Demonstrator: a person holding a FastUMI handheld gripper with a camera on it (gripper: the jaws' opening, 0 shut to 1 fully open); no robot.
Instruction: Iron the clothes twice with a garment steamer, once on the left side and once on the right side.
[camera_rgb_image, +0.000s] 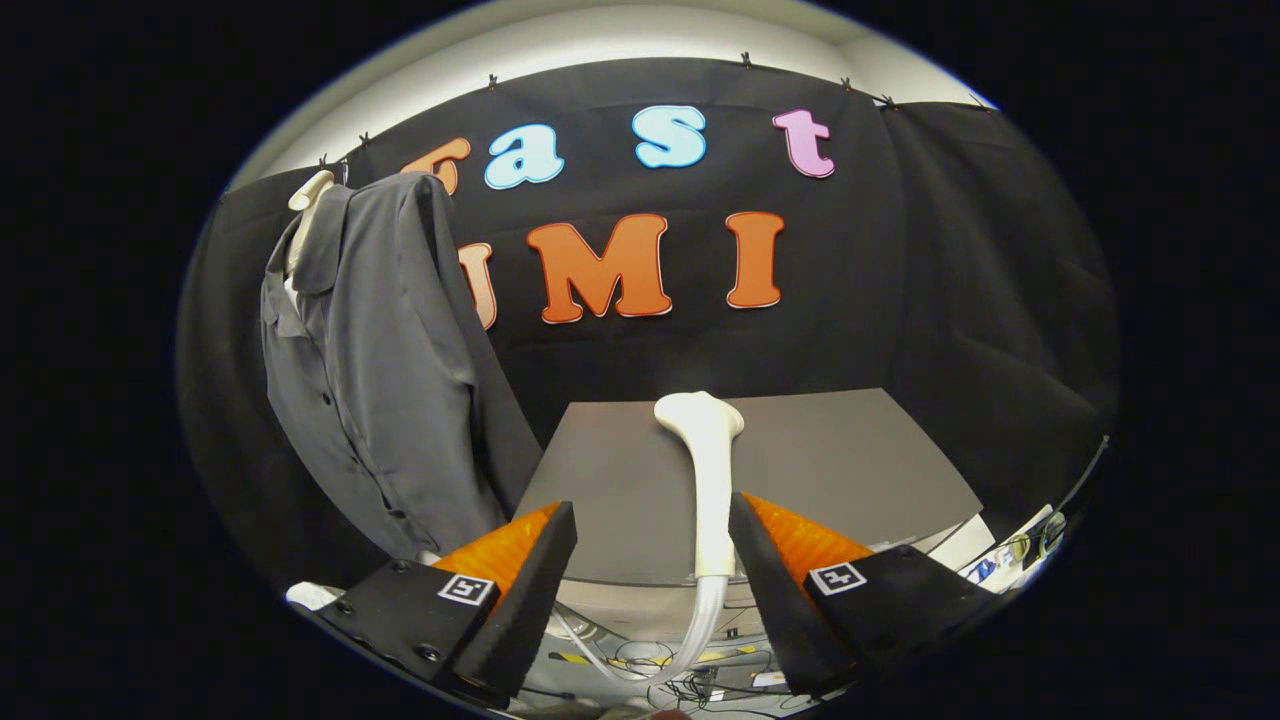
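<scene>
Where it lies on the grey tabletop (850, 450), the cream plastic garment steamer (712, 480) runs its long axis from 6 to 12 o'clock, flared head farthest, clear hose (690, 640) trailing near. Gripper (652, 520): fingers spread wide, level, flanking the handle, untouching. Dark grey buttoned shirt (380, 380) hangs at 10 o'clock.

Gripper-mounted fisheye, forward over gripper (650, 520) toward table (850, 460), low and close.
</scene>
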